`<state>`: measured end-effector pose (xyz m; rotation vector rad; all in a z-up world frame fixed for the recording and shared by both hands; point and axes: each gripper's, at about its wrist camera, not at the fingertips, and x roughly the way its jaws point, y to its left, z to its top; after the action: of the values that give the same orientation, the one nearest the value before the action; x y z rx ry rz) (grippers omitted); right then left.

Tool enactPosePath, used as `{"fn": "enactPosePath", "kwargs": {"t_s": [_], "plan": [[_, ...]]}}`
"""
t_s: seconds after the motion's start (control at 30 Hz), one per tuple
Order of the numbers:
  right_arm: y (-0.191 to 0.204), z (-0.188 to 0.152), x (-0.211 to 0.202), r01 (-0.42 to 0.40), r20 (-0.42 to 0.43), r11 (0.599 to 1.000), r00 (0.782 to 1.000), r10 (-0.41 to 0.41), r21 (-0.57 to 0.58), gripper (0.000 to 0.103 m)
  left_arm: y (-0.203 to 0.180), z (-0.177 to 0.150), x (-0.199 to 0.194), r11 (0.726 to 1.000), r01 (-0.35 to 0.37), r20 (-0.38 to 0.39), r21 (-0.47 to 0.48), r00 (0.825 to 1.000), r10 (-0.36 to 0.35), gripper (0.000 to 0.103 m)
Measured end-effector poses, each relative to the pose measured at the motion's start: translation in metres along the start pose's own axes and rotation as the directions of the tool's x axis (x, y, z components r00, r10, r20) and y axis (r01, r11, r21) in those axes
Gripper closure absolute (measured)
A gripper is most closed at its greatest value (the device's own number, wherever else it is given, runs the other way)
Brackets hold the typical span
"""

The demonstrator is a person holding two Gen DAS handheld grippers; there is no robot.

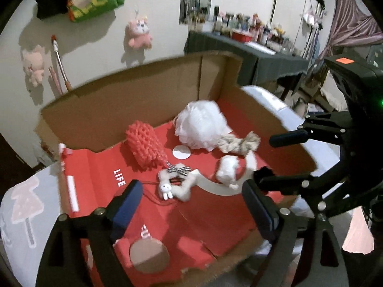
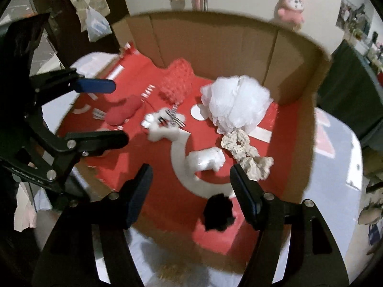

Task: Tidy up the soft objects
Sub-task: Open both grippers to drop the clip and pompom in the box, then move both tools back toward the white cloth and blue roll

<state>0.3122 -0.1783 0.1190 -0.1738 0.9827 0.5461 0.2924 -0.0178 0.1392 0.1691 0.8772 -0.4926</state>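
Observation:
An open cardboard box [image 1: 134,91] [image 2: 215,38] with a red printed floor holds the soft objects. Inside lie a white mesh pouf [image 1: 203,124] [image 2: 237,100], a coral mesh sponge [image 1: 143,143] [image 2: 178,83], a white plush bunny charm with a striped bow [image 1: 176,184] [image 2: 162,122], a beige scrunchie [image 1: 239,143] [image 2: 249,153], a small white fluffy piece [image 1: 227,169] [image 2: 207,159], a red soft pad [image 2: 123,112] and a black fluffy piece [image 2: 219,211]. My left gripper [image 1: 191,205] is open and empty above the box's near side. My right gripper [image 2: 191,191] is open and empty, also seen in the left wrist view [image 1: 275,155].
The box sits on a bed with a pale printed cover [image 1: 21,205] [image 2: 335,157]. Pink plush toys [image 1: 140,32] [image 2: 290,7] hang on the wall behind. A dark cluttered table [image 1: 251,47] stands at the right. The left gripper shows in the right wrist view [image 2: 112,110].

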Motion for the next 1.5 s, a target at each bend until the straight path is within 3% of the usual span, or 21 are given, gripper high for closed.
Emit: {"fn": "enactPosePath", "kwargs": {"t_s": [0.13, 0.23, 0.37, 0.47, 0.57, 0.77, 0.9, 1.07, 1.2, 1.27, 1.37, 1.5], "plan": [[0.012, -0.015, -0.047, 0.02, 0.087, 1.0, 0.996, -0.019, -0.003, 0.028, -0.011, -0.014, -0.038, 1.0, -0.007, 0.09, -0.018, 0.996, 0.009, 0.007], [0.026, -0.028, -0.073, 0.037, 0.15, 0.999, 0.988, -0.035, -0.009, 0.028, -0.026, -0.025, -0.067, 0.999, -0.027, 0.164, -0.026, 0.986, 0.031, 0.003], [0.042, -0.049, -0.105, 0.087, 0.229, 0.996, 0.97, -0.082, -0.012, 0.025, -0.041, -0.049, -0.105, 0.996, -0.065, 0.261, -0.053, 0.962, 0.077, 0.0], [0.055, -0.069, -0.126, 0.156, 0.297, 0.988, 0.944, -0.146, -0.009, 0.025, -0.05, -0.065, -0.125, 0.994, -0.076, 0.314, -0.077, 0.944, 0.096, 0.0], [0.068, -0.091, -0.146, 0.218, 0.367, 0.976, 0.907, -0.207, 0.013, 0.024, -0.061, -0.083, -0.143, 0.992, -0.074, 0.367, -0.104, 0.924, 0.108, 0.0], [0.084, -0.135, -0.165, 0.242, 0.463, 0.966, 0.849, -0.254, 0.087, 0.017, -0.09, -0.124, -0.166, 0.984, -0.114, 0.455, -0.134, 0.875, 0.163, 0.0], [0.092, -0.167, -0.165, 0.239, 0.503, 0.962, 0.819, -0.274, 0.136, 0.017, -0.11, -0.153, -0.171, 0.972, -0.179, 0.504, -0.154, 0.831, 0.233, 0.0], [0.103, -0.198, -0.154, 0.245, 0.523, 0.956, 0.801, -0.293, 0.16, 0.016, -0.127, -0.186, -0.159, 0.954, -0.235, 0.518, -0.187, 0.801, 0.299, 0.0], [0.101, -0.22, -0.135, 0.216, 0.52, 0.956, 0.804, -0.288, 0.196, 0.015, -0.13, -0.207, -0.14, 0.948, -0.245, 0.503, -0.205, 0.804, 0.317, 0.0], [0.099, -0.228, -0.123, 0.204, 0.51, 0.956, 0.811, -0.287, 0.213, 0.015, -0.13, -0.215, -0.128, 0.946, -0.245, 0.48, -0.212, 0.817, 0.319, 0.0], [0.099, -0.238, -0.108, 0.233, 0.503, 0.946, 0.804, -0.318, 0.226, 0.015, -0.131, -0.223, -0.11, 0.94, -0.263, 0.444, -0.218, 0.831, 0.335, 0.0], [0.093, -0.246, -0.087, 0.221, 0.476, 0.944, 0.821, -0.315, 0.245, 0.015, -0.129, -0.233, -0.09, 0.939, -0.254, 0.399, -0.234, 0.855, 0.331, 0.0]]}}
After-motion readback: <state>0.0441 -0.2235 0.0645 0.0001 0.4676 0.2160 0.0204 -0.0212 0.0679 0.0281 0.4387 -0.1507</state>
